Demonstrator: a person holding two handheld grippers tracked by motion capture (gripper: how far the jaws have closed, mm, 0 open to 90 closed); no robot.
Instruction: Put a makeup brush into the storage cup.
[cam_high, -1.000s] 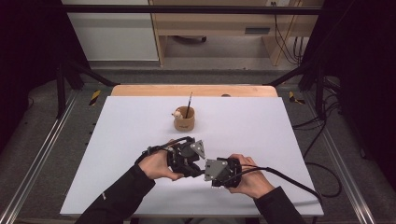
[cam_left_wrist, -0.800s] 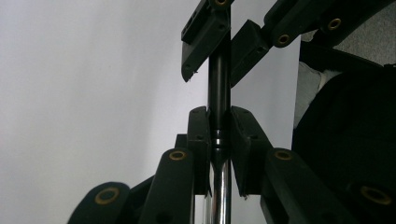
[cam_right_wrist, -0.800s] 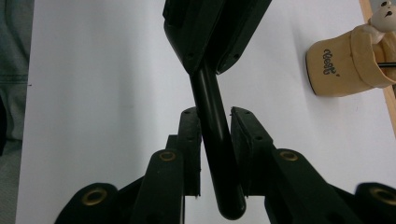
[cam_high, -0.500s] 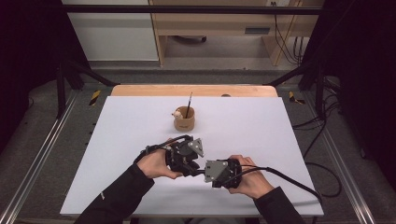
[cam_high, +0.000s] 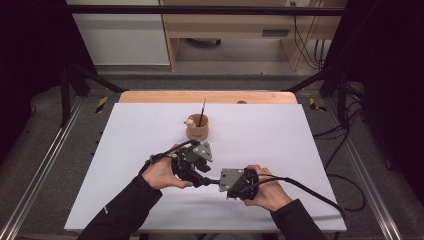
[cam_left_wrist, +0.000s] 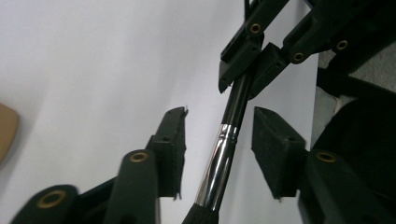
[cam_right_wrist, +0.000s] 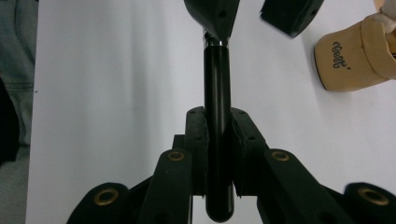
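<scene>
Handover of the black-handled brush with chrome ferrule (cam_left_wrist: 223, 147) under way: left claw (cam_left_wrist: 219, 140) has just been opening, pads now clear of the ferrule between them. Right claw (cam_right_wrist: 218, 140) clamps the handle end, carrying the brush alone above the white counter (cam_high: 125, 150). Tan wooden cup (cam_high: 197, 129), one thin brush inside, stands beyond; path unobstructed.

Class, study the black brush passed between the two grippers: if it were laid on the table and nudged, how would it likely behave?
The brush has a round, glossy black handle, so it would probably roll and feel slippery. It looks stiff: held by the right gripper at one end only, it stays straight. Its dark bristles likely flex.
</scene>
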